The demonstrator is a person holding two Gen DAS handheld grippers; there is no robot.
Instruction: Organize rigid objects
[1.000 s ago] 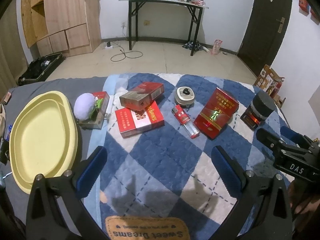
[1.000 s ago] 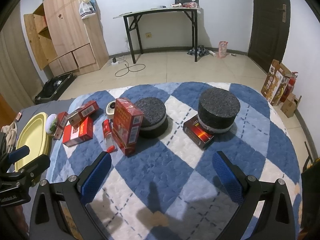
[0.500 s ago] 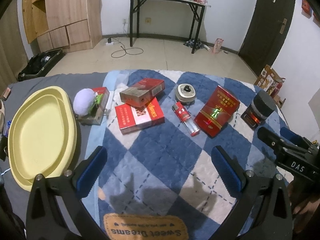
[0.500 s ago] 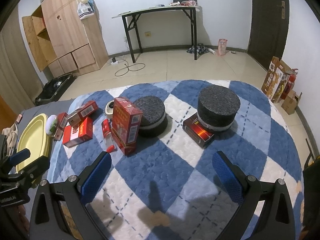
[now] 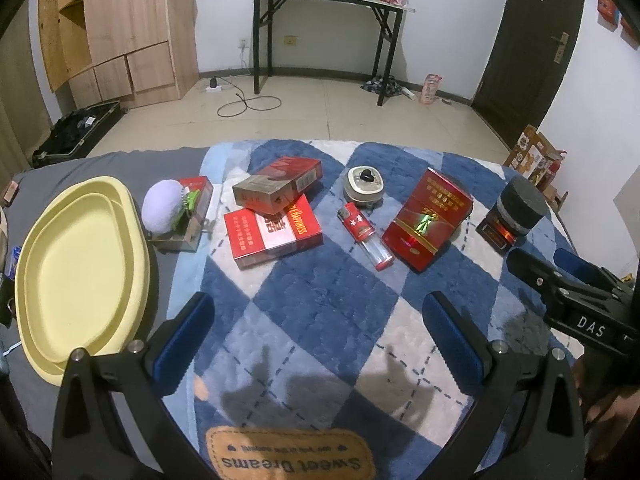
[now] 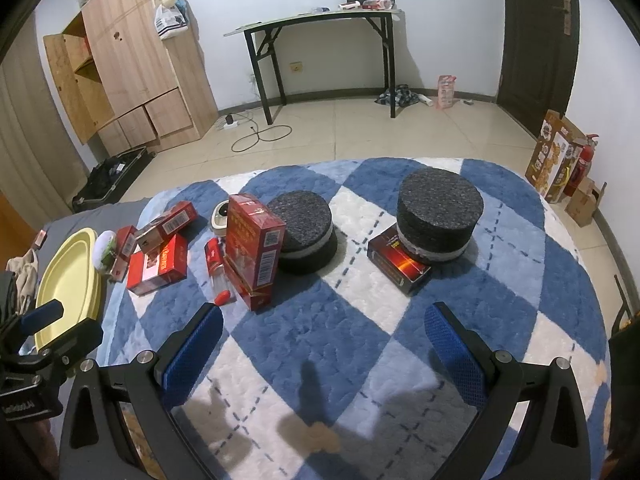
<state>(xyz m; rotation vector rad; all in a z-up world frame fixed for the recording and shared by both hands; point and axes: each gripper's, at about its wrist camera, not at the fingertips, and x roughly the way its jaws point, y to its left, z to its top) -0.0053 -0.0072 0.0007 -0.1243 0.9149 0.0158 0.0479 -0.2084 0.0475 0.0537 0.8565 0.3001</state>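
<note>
Nearest, the left gripper (image 5: 320,340) hangs with its blue-padded fingers spread wide and nothing between them, low over the blue-and-white checked blanket (image 5: 304,300); the right gripper (image 6: 320,344) is likewise wide apart and empty.

Taking the yellow tray (image 5: 76,264) as the landmark: it sits at the blanket's left edge and is bare, so nothing seems sorted yet. Just beside its far right rim is a white fluffy ball (image 5: 163,208) resting against a small red-topped box (image 5: 192,216). Further right lies a flat red-and-white cigarette pack (image 5: 274,232), with a brown-and-red pack (image 5: 276,190) leaning across its far end. Beyond those, well right of the tray, come a red lighter (image 5: 364,236), a small round tin (image 5: 364,186), a tall red carton (image 5: 426,220), and a black foam cylinder (image 5: 520,210) sitting on a dark box (image 5: 494,234). The right wrist view shows a second black foam cylinder (image 6: 306,232) behind the carton.

Likely risks: lifting the lower pack first would tip the leaning one off; the carton is propped at a tilt and could topple if nudged; the slim, glossy lighter may slip from the pads; the soft blanket could let boxes rock as the fingers shut.
</note>
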